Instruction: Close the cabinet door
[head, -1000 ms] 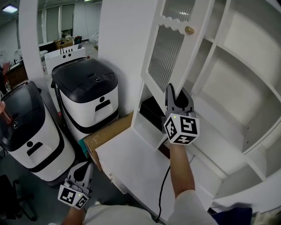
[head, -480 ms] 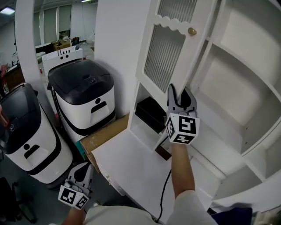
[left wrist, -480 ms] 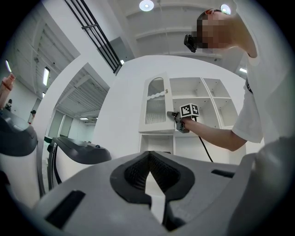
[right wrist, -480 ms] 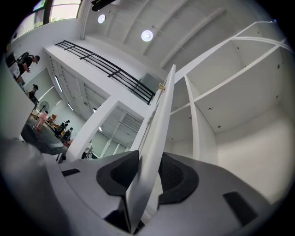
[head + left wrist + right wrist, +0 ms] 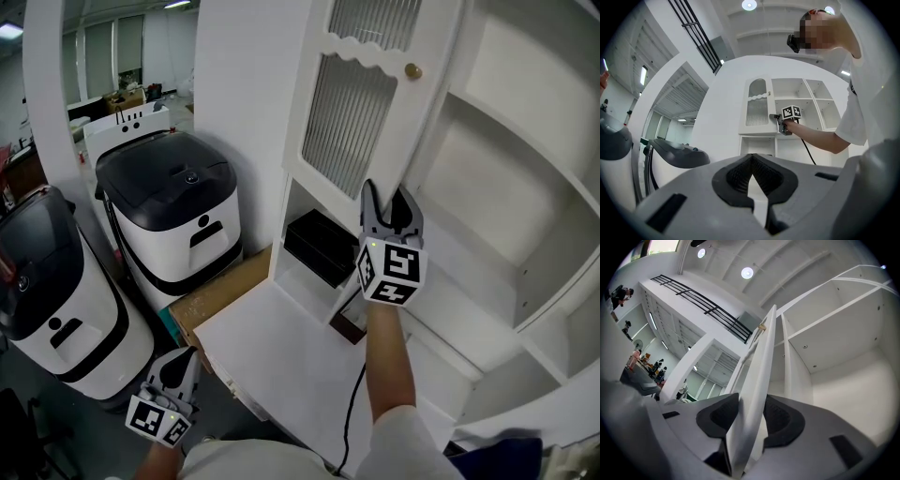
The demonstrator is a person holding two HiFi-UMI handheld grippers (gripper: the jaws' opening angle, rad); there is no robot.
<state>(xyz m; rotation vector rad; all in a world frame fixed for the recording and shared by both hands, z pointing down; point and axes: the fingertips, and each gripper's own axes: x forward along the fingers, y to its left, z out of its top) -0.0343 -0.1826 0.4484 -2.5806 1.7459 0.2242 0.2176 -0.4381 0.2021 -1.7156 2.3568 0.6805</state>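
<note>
White workshop with a tall white cabinet (image 5: 525,159), open shelves on its right. Cabinet door (image 5: 352,122), ribbed glass panel and small brass knob (image 5: 412,70), stands swung out, not shut. Right gripper (image 5: 391,194) is raised at the door's lower free edge; its jaws have just been opening and the edge sits between the pads, which lie just beside it with no clear squeeze. Left gripper (image 5: 181,358) hangs low by the person's side, well apart from the cabinet, jaws pressed together on nothing. Black box (image 5: 323,246) in the lower cubby. Cardboard box (image 5: 220,295) beside the white counter (image 5: 281,366). Two white machines with black lids (image 5: 178,202) at left.
</note>
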